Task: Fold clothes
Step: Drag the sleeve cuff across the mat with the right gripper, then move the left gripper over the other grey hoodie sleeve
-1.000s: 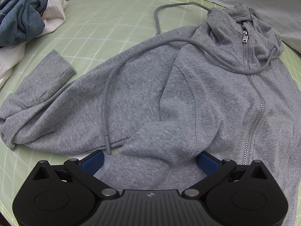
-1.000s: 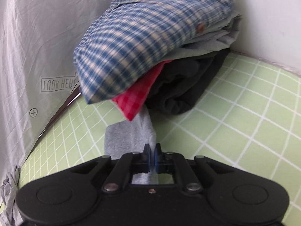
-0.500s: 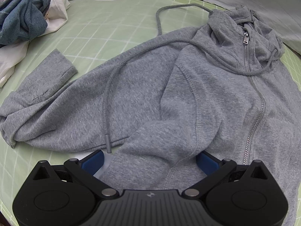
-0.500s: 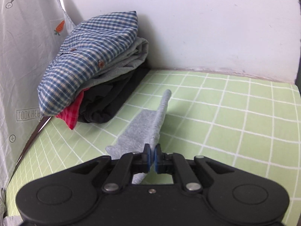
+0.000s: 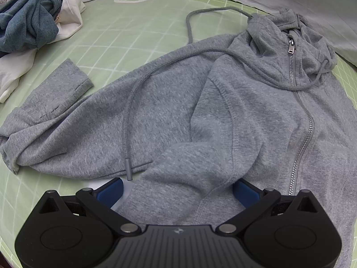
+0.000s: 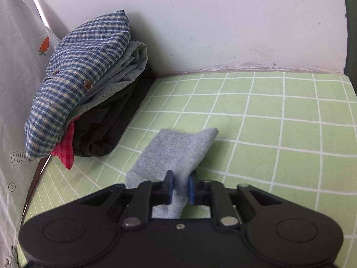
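My left gripper (image 5: 177, 186) is spread wide, its blue pads (image 5: 110, 189) flanking a raised hump of the grey zip-front cotton hoodie (image 5: 169, 120) without pinching it: cloth bulges up between the jaws, and I can't tell if either pad presses it. From there the hoodie runs straight ahead and to the right, its metal zipper (image 5: 301, 138) climbing toward the crumpled hood. The long left sleeve (image 5: 55, 111) stretches off to my left, its cuff doubled back, and the grey drawcord (image 5: 129, 122) trails down it to just in front of my left pad.

My right gripper (image 6: 180, 188) has its jaws parted a little, with a strip of grey sleeve cuff (image 6: 178, 149) lying between them (loose or lightly nipped, I can't say). That cuff points forward and slightly right over the green grid-checked sheet (image 6: 279, 122), well clear of the stack of folded clothes topped by a blue plaid shirt (image 6: 84, 84) at the wall.

So this sleeve's long axis runs along my right fingers. I judge the right side best placed to carry it across the body.

A heap of blue and white unfolded garments (image 5: 33, 24) waits far left.
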`<move>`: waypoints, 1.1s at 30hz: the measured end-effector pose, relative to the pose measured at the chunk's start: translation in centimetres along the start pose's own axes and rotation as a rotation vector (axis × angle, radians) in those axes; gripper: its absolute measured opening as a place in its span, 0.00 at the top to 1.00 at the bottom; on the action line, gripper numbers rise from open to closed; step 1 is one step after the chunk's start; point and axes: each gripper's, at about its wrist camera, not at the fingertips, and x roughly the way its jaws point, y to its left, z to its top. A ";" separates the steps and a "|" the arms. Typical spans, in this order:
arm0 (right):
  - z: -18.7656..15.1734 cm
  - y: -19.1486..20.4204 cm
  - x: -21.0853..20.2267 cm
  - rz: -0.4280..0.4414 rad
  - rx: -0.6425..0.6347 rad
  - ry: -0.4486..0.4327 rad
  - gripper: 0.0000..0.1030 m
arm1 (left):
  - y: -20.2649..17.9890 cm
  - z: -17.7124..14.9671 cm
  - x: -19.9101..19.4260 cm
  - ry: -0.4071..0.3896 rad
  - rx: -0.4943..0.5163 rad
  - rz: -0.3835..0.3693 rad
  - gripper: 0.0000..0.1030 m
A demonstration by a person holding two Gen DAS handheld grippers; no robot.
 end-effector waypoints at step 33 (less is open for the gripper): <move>-7.4 11.2 -3.2 0.072 -0.578 -0.066 0.00 | 0.2 0.4 0.8 -0.034 -0.012 0.007 0.00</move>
